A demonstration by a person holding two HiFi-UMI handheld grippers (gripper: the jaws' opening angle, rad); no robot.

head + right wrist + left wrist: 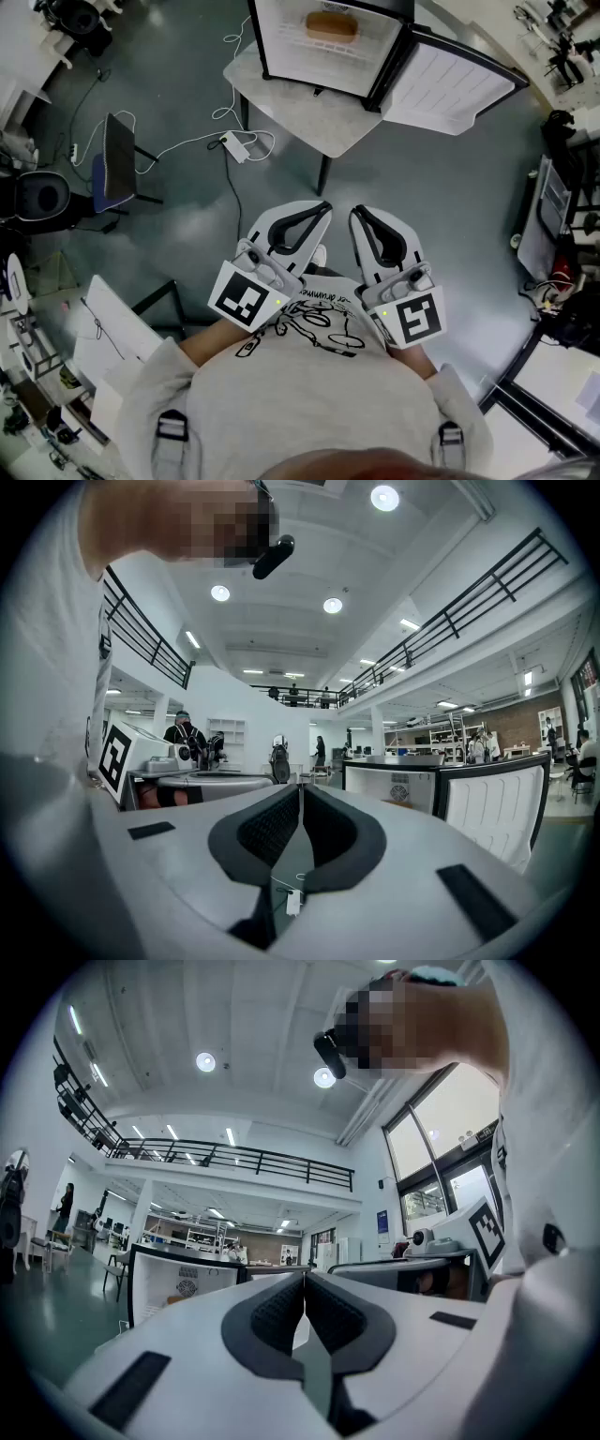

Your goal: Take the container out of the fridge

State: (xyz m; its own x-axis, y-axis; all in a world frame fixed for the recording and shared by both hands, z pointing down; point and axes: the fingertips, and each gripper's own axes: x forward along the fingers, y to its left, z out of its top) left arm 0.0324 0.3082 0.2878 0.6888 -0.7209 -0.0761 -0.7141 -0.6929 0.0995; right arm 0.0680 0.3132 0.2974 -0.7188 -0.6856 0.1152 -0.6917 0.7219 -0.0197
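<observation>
A small white fridge [281, 42] stands open on a grey table [309, 117] ahead of me, its door [450, 84] swung out to the right. On its wire shelf lies an orange-brown container [331, 25]. Both grippers are held close to my chest, well short of the table. My left gripper [323, 206] is shut with nothing between its pads. My right gripper [358, 212] is shut and empty too. In the left gripper view the left gripper [305, 1277] has its jaws together, with the fridge [183, 1283] far off. The right gripper [300, 787] points at the fridge [398, 785] and the door [492, 803].
A white power cable [202, 141] with an adapter trails over the floor left of the table. A blue-seated chair [112, 173] and a dark bin [42, 199] stand at the left. Benches with gear line the right edge. Several people stand far off in the hall.
</observation>
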